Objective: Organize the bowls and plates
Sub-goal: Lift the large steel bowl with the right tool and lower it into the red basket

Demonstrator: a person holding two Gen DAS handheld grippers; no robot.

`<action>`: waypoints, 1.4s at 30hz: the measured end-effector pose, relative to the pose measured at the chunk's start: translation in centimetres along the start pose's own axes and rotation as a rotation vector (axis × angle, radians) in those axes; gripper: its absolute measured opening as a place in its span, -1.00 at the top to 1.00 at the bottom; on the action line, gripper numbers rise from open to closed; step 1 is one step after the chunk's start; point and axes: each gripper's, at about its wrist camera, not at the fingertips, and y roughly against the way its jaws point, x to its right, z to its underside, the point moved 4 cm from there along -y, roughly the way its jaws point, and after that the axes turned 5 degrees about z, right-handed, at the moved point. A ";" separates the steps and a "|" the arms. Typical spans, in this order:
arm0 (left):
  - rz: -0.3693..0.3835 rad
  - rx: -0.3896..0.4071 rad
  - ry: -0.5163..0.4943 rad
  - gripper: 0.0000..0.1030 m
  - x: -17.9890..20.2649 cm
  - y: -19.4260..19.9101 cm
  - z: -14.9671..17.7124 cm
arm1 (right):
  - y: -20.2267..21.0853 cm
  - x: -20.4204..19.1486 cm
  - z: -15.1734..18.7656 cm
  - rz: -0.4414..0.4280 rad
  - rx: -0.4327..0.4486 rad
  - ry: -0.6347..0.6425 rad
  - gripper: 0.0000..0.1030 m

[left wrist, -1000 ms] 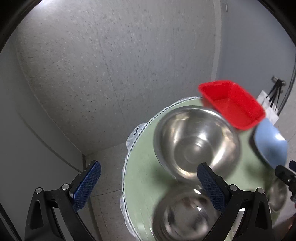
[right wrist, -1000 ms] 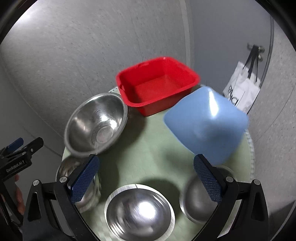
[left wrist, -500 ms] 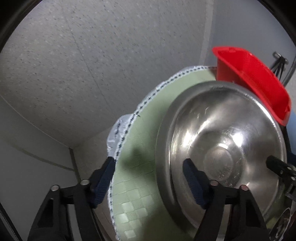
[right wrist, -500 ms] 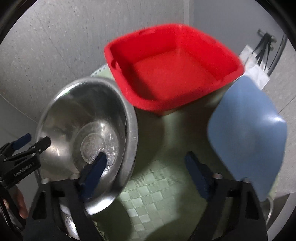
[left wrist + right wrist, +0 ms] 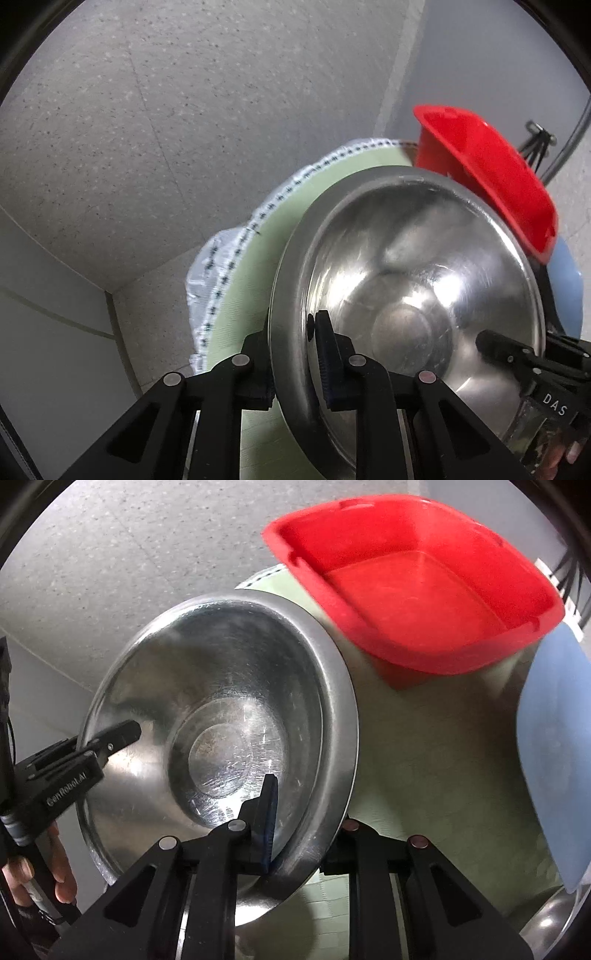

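- Gripping the big steel bowl [image 5: 413, 295] from both sides: left gripper [image 5: 291, 354] clamped on the near-left rim, one blue pad inside the wall, the other outside.
- Right gripper [image 5: 299, 827] pinching the opposite rim the same way; inner finger [image 5: 267, 812] flat against the bowl's inside wall, outer finger mostly hidden behind the rim.
- Bowl tilted, opening turned toward both cameras, over the round table with green checked cloth [image 5: 424, 757].
- Red square tub [image 5: 417, 579] upright on the cloth just behind the bowl; right wrist view has the bowl's rim overlapping its lower corner. Touching or not: cannot tell.
- Blue plate [image 5: 557, 757] at the right edge of the table, beside the tub.
- Another steel bowl [image 5: 554, 926] part-visible at lower right, under the blue plate's edge.
- Speckled floor [image 5: 184, 110] beyond the table.
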 end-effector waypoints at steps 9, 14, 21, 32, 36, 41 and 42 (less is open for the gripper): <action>-0.052 0.161 0.002 0.71 -2.3 6.5 -2.0 | 4.1 -2.5 -1.2 -0.120 0.056 0.045 0.65; 0.001 0.263 -0.093 0.71 1.1 7.9 -6.6 | 8.5 -0.3 -4.6 -0.134 0.168 0.014 0.65; 0.122 0.259 -0.220 0.72 6.8 3.1 -12.5 | 11.5 7.3 -9.3 -0.019 0.262 -0.097 0.63; 0.176 0.074 -0.350 0.72 8.8 -12.7 -17.9 | 6.6 15.7 -11.8 0.109 0.192 -0.238 0.64; 0.164 0.020 -0.375 0.72 8.5 -17.2 -19.4 | 5.5 17.4 -11.5 0.137 0.155 -0.253 0.64; 0.135 -0.018 -0.358 0.70 7.6 -22.0 -22.4 | 5.3 17.5 -11.5 0.164 0.153 -0.235 0.64; 0.128 -0.014 -0.356 0.67 8.2 -23.1 -23.3 | 4.7 17.7 -11.7 0.168 0.142 -0.228 0.64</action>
